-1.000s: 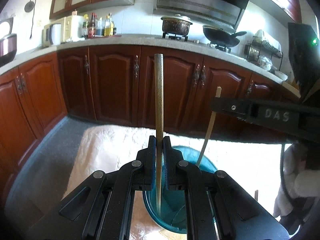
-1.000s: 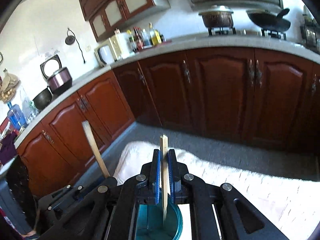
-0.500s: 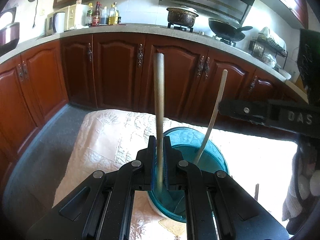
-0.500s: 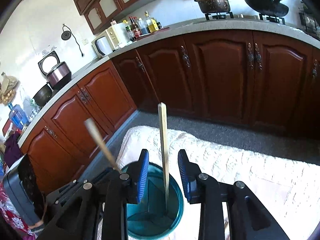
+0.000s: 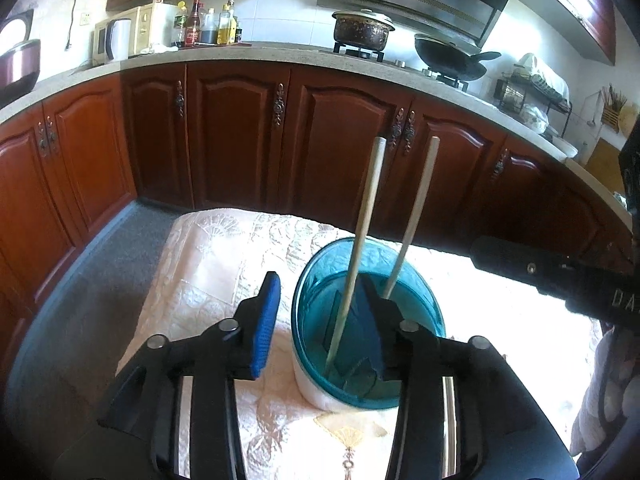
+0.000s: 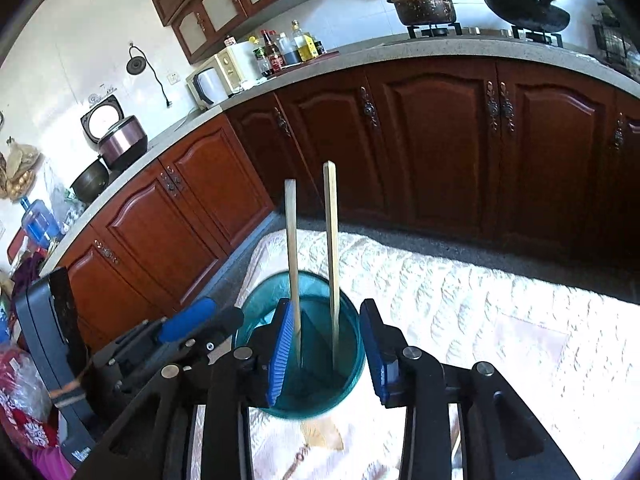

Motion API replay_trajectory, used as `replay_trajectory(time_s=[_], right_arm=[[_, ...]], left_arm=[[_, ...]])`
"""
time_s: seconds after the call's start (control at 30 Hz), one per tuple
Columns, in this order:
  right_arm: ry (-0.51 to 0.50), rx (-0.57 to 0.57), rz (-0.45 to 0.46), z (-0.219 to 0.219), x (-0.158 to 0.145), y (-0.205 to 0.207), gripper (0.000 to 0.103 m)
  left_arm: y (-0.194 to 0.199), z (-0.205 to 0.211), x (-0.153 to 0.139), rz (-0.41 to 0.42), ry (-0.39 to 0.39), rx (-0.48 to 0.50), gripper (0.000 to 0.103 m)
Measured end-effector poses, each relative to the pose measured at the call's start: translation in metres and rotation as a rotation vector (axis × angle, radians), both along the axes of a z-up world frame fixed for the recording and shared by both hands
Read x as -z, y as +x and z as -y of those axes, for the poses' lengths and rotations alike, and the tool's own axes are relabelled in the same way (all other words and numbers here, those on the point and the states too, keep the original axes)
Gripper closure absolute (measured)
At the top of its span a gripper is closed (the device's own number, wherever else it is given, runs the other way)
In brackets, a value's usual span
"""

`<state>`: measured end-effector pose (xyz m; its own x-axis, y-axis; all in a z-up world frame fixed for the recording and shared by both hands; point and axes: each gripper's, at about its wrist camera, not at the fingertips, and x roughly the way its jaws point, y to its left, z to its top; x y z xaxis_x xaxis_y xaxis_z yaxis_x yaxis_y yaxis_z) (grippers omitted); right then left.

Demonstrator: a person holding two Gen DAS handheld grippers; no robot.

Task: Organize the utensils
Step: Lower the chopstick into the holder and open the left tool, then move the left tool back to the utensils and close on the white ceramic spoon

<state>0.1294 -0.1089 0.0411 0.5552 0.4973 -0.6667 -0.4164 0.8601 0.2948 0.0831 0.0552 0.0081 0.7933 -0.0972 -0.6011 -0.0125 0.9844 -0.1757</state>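
A teal holder cup point(image 5: 420, 308) point(image 6: 256, 308) stands on a cream embroidered cloth. Two wooden chopsticks stand in it, leaning: one point(image 5: 364, 220) point(image 6: 292, 248) and the other point(image 5: 416, 208) point(image 6: 331, 240). My left gripper point(image 5: 320, 312) is open, its fingers spread around the cup's near rim, holding nothing. My right gripper point(image 6: 324, 340) is open too, its blue pads either side of the cup and both sticks. The right gripper's body shows at the right of the left wrist view point(image 5: 560, 280). The left gripper shows at the left of the right wrist view point(image 6: 180, 328).
The cloth point(image 5: 224, 264) point(image 6: 480, 312) covers a low table. Dark red kitchen cabinets point(image 5: 240, 136) point(image 6: 440, 140) run behind, with a grey floor strip point(image 5: 100, 272) between. A pot and a wok sit on the stove above point(image 5: 362, 32).
Both grippers have opened and let go of their chopsticks: the right one first, the left one in the last half second. Both sticks now stand in the cup.
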Motion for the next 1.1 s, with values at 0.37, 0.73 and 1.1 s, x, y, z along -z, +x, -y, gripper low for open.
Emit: replay_trajectory(time_s=[0.37, 0.73, 1.1], right_arm=[[-0.072, 0.061, 0.009, 0.036, 0.007, -0.047, 0.065], [-0.105, 0.16, -0.018, 0.096, 0.02, -0.085, 0.062], [-0.086, 0.254, -0.16, 0.145, 0.077, -0.096, 0.062]], left_arm=[[-0.033, 0.031, -0.005, -0.016, 0.032, 0.062, 0.052], [-0.058, 0.065, 0.0, -0.059, 0.026, 0.175, 0.048], [-0.066, 0.093, 0.045, -0.203, 0.032, 0.31, 0.048]])
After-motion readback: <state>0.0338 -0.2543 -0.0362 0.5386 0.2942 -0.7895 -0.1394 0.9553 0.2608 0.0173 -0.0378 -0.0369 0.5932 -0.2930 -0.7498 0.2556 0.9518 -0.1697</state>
